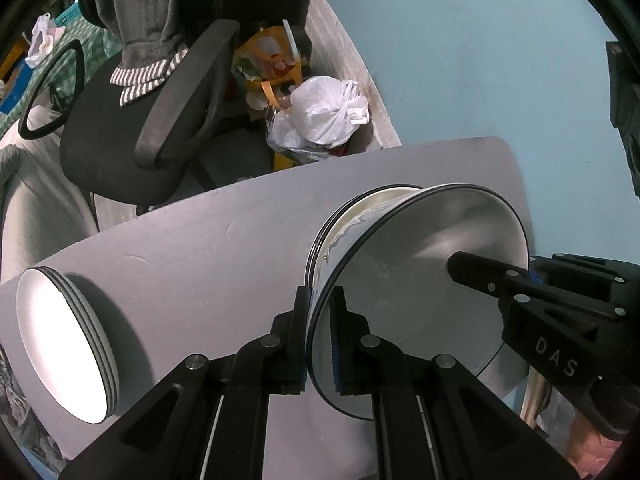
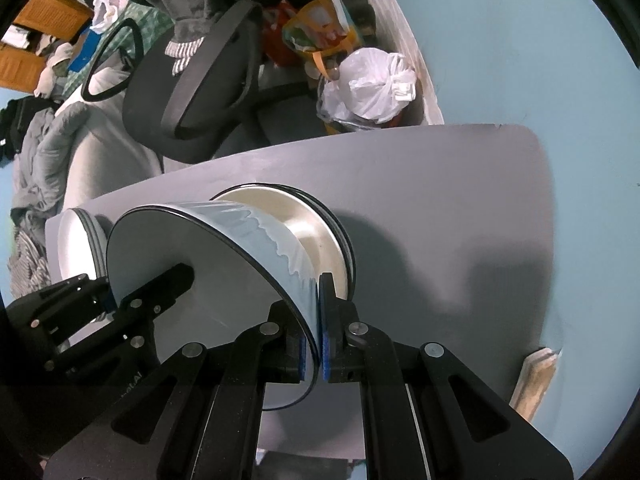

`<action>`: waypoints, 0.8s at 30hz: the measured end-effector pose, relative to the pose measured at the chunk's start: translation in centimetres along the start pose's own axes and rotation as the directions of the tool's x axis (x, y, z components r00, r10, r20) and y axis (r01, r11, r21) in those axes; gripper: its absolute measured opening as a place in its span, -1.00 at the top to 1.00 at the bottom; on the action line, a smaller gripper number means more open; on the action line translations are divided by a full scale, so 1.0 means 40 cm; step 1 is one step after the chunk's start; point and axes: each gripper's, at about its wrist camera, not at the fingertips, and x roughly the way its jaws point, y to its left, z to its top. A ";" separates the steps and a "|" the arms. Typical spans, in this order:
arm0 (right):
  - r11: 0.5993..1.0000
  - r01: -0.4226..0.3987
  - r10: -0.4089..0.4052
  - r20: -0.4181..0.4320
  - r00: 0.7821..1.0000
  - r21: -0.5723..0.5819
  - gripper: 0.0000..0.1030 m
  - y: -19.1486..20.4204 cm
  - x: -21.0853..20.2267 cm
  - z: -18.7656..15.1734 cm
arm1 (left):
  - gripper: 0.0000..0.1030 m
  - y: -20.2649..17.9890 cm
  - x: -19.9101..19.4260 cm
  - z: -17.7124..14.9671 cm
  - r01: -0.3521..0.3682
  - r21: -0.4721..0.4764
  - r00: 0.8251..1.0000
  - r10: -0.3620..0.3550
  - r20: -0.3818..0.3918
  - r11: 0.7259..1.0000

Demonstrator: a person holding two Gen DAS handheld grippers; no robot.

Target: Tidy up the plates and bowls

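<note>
A bowl [image 1: 400,300], pale blue outside with a black rim and a grey-white inside, hangs tilted just over a stack of cream bowls [image 1: 360,208] on the grey table [image 1: 200,248]. My left gripper [image 1: 320,296] is shut on its near rim. My right gripper [image 1: 516,270] is shut on the opposite rim, one finger inside the bowl. In the right wrist view the right gripper [image 2: 316,320] pinches the bowl [image 2: 240,300] at its rim, the left gripper [image 2: 120,296] holds the far side, and the bowl stack [image 2: 320,220] sits behind. A stack of white plates [image 1: 60,340] [image 2: 76,240] stands at the table's left end.
Beyond the table's far edge stand a black office chair [image 1: 120,140] draped with clothes and a tied white plastic bag [image 1: 328,112] among clutter. The floor [image 1: 480,60] is pale blue. A pale wooden piece [image 2: 536,380] shows by the table's right edge.
</note>
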 end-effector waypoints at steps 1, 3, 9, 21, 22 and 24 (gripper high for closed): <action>1.000 -0.001 0.001 -0.004 1.000 0.001 0.89 -0.002 0.004 0.001 | 0.85 0.000 0.003 0.002 -0.002 0.002 1.000 0.002 -0.003 1.000; 1.000 -0.003 0.003 -0.012 1.000 0.004 0.89 -0.005 0.010 0.004 | 0.85 0.000 0.009 0.005 -0.006 -0.001 1.000 0.006 -0.008 1.000; 1.000 0.000 0.000 -0.032 1.000 0.011 0.88 -0.012 0.022 0.017 | 0.85 -0.004 0.030 0.013 -0.017 0.004 0.999 0.017 -0.035 1.000; 1.000 0.021 -0.022 -0.106 0.994 -0.010 0.46 0.019 0.032 0.032 | 0.50 0.008 0.026 0.016 -0.049 -0.011 0.998 0.049 -0.039 0.999; 1.000 0.026 -0.027 -0.106 0.994 -0.011 0.45 0.022 0.032 0.031 | 0.50 0.011 0.024 0.015 -0.044 -0.015 0.998 0.043 -0.041 0.999; 0.999 0.034 -0.035 -0.103 0.994 -0.013 0.43 0.027 0.030 0.030 | 0.48 0.017 0.018 0.014 -0.038 -0.021 0.999 0.038 -0.036 0.999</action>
